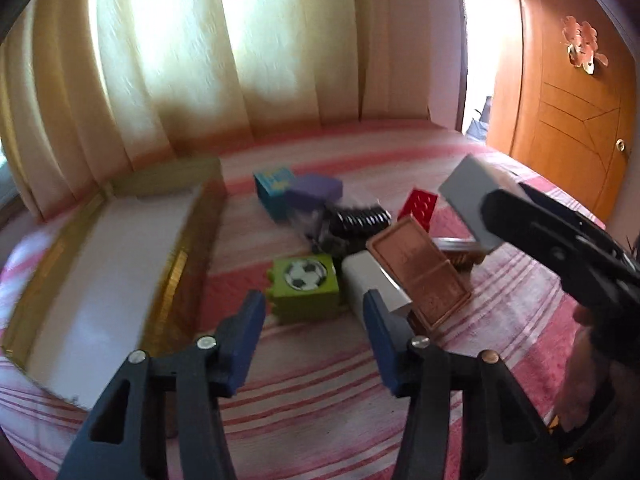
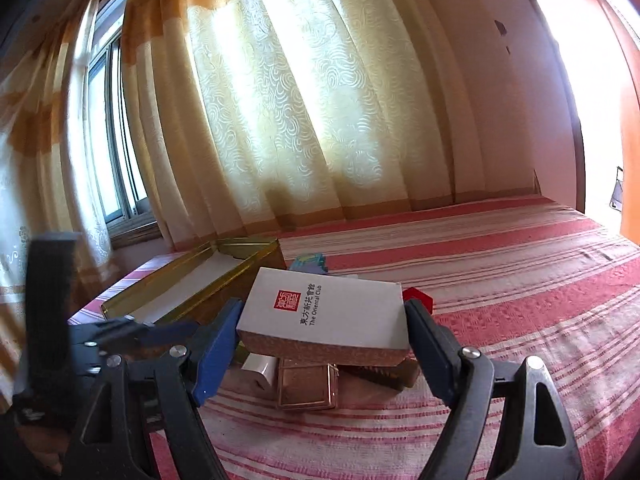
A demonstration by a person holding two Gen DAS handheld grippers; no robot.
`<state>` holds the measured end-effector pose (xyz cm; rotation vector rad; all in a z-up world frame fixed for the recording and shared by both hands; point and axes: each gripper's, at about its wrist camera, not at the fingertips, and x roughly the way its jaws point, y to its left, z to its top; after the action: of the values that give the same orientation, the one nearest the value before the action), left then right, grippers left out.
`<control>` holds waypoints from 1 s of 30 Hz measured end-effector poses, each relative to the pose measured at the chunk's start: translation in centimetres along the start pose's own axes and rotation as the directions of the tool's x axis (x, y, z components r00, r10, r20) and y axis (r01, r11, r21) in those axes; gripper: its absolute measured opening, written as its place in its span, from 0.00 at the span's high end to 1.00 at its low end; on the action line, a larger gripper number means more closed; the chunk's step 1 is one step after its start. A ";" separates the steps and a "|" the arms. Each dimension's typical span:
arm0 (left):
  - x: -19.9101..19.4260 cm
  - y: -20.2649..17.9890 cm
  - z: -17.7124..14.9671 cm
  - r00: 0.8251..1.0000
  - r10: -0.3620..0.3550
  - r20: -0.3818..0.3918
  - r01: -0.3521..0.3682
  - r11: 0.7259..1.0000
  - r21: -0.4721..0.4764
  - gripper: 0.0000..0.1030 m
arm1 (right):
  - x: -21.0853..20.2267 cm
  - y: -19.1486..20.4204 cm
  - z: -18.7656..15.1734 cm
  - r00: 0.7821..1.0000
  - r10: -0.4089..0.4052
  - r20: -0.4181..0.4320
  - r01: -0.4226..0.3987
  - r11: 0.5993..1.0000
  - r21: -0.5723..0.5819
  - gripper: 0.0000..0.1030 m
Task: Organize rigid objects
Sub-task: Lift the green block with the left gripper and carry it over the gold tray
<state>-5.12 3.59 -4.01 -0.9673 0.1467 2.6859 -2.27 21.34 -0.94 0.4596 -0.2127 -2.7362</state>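
Observation:
My left gripper (image 1: pixel 314 338) is open with nothing between its blue pads, just short of a green block with a football sticker (image 1: pixel 304 284). Beside that block lie a white piece (image 1: pixel 372 280) and a copper-brown tile (image 1: pixel 420 272). Behind them are a blue block (image 1: pixel 274 188), a purple block (image 1: pixel 316 192), a black ribbed part (image 1: pixel 360 220) and a red studded block (image 1: pixel 420 204). My right gripper (image 2: pixel 324 340) is shut on a white card box printed "The Oriental Club" (image 2: pixel 320 308), held above the pile. The same box (image 1: pixel 468 200) shows at right in the left wrist view.
An open gold tin with a white lining (image 1: pixel 100 264) lies at the left on the pink striped bedspread (image 1: pixel 304 408), also seen as the gold tin (image 2: pixel 188 284). Curtains hang behind the bed. A wooden door (image 1: pixel 572 128) stands at the far right.

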 end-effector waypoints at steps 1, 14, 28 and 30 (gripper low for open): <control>0.5 0.2 0.2 0.999 -0.030 -0.020 0.030 0.999 -0.013 0.52 | 0.0 0.0 0.0 1.000 0.003 0.002 -0.003 1.000 -0.002 0.21; 2.7 0.9 1.1 0.992 -0.055 -0.110 0.044 0.994 -0.100 0.72 | 0.3 0.2 -0.1 1.000 0.010 -0.014 -0.010 0.999 -0.040 0.20; 5.0 1.3 2.8 0.990 -0.070 -0.124 0.057 0.993 -0.103 0.52 | 0.5 -0.2 -0.2 1.000 0.014 -0.020 -0.014 1.000 -0.016 0.20; 4.8 1.4 2.7 0.991 -0.068 -0.115 0.056 0.993 -0.103 0.53 | 0.5 -0.1 -0.2 1.000 0.012 -0.017 -0.013 1.000 -0.019 0.20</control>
<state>-10.66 3.88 -5.01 -1.1424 0.0066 2.6012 -2.66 21.21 -1.30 0.4748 -0.1836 -2.7186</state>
